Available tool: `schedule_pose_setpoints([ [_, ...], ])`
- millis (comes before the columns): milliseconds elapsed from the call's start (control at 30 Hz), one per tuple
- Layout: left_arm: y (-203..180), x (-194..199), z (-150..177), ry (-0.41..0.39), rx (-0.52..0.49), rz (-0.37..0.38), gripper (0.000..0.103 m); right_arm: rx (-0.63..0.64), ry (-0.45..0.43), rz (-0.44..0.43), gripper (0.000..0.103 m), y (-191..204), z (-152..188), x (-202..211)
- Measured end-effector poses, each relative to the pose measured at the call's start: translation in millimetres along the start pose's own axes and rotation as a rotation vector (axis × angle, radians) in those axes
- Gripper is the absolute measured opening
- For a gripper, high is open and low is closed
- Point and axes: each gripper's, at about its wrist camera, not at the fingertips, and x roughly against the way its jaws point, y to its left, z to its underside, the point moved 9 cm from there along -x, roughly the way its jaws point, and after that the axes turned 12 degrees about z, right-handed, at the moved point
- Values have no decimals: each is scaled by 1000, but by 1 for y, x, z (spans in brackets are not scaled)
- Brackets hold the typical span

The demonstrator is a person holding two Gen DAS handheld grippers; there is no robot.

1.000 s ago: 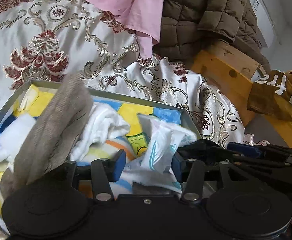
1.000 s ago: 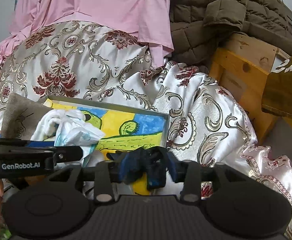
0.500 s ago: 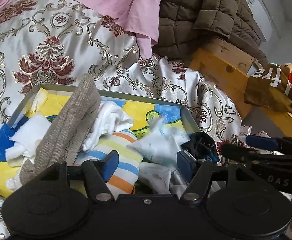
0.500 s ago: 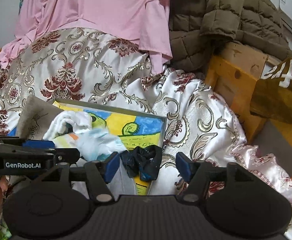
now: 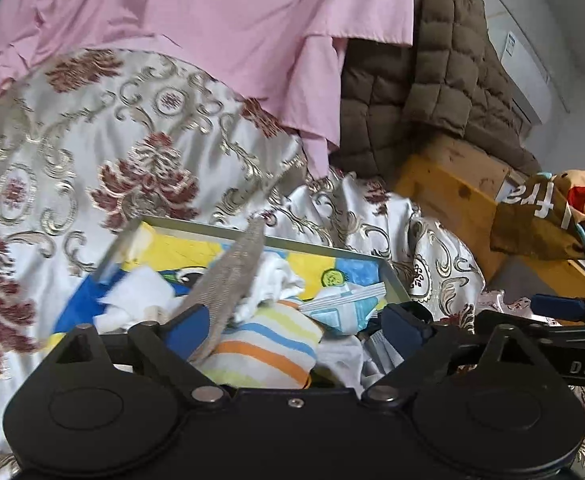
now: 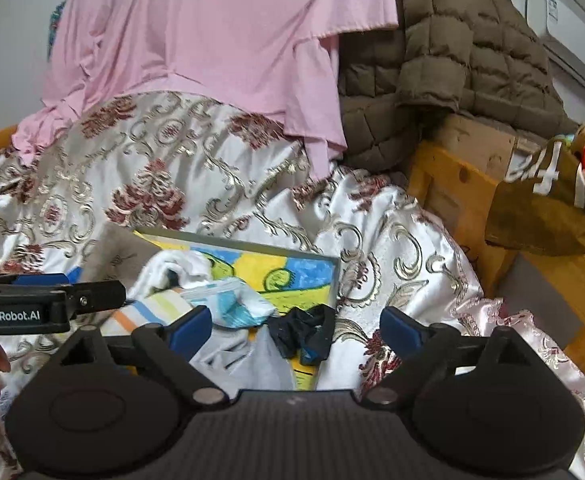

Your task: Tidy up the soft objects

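A shallow tray (image 5: 220, 233) with a yellow and blue picture lies on the bed; it also shows in the right wrist view (image 6: 334, 280). In it lie a grey-brown cloth (image 5: 228, 280), white cloths (image 5: 140, 294), a striped sock (image 5: 264, 344), a white and blue packet (image 5: 344, 304) and a dark blue cloth (image 6: 304, 334). My left gripper (image 5: 296, 326) is open and empty above the striped sock. My right gripper (image 6: 296, 326) is open and empty above the dark blue cloth at the tray's right edge.
The tray rests on a satin bedspread (image 5: 92, 152) with red and gold flowers. A pink sheet (image 6: 220, 40) and a brown quilted jacket (image 6: 452, 68) lie behind. A wooden bed frame (image 6: 452, 184) and a brown bag (image 6: 540, 208) stand at the right.
My left gripper opened wider and let go of the white and blue packet, which dropped into the tray. My right gripper opened and released the dark blue cloth. Both grippers drew back.
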Motion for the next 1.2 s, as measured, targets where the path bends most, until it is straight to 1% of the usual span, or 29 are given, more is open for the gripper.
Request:
schedule_pose_setpoints([
  [100, -2, 20, 2, -22, -20, -10, 97, -1, -37, -5, 98, 3, -1, 19],
  [200, -3, 46, 6, -55, -21, -16, 100, -21, -54, -17, 100, 5, -1, 36],
  [400, -10, 91, 19, -73, -41, -29, 101, -55, -81, -48, 102, 9, 6, 71],
  [600, -23, 129, 26, -96, -28, -33, 101, -87, -103, -60, 102, 8, 13, 106],
  [833, -45, 174, 35, -124, -79, -54, 102, -117, -115, -65, 102, -1, 31, 145],
  [1033, -60, 207, 55, -131, -87, -81, 102, -129, -119, -81, 102, -6, 50, 175],
  [1200, -72, 229, 73, -139, -91, -98, 102, -167, -129, -104, 103, -9, 65, 197],
])
